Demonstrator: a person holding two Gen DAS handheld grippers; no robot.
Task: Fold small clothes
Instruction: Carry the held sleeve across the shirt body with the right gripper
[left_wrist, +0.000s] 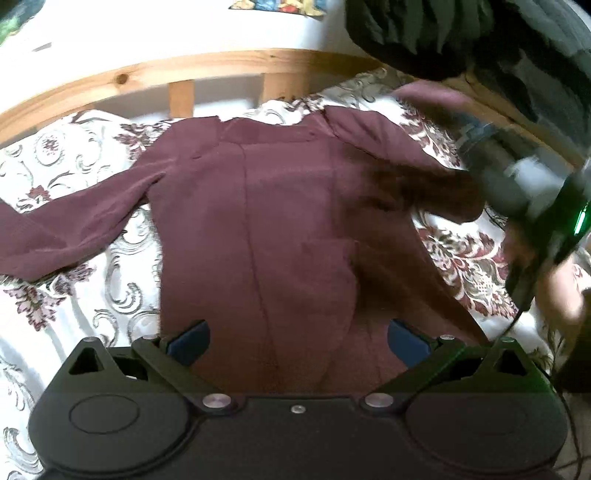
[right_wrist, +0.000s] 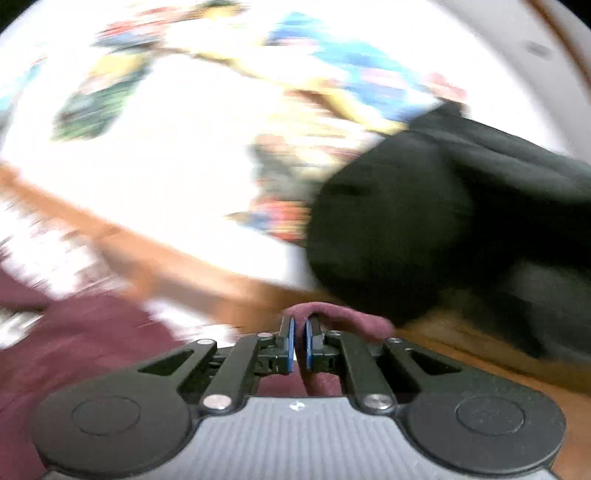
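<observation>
Pinching the maroon sleeve (right_wrist: 343, 317) between my right fingers (right_wrist: 300, 343), near the top's right side. Left fingers (left_wrist: 297, 343) spread, empty, over the near hem of the maroon top (left_wrist: 273, 229) lying flat on the bed (left_wrist: 476, 254), long axis near-to-far; the fold goes leftward across it.

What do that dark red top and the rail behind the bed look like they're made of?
The maroon top looks like soft knit, perhaps fleece: matte, slightly fuzzy, draping in limp folds. The rail looks like pale, lightly finished pine: visible grain and a dark knot.
</observation>
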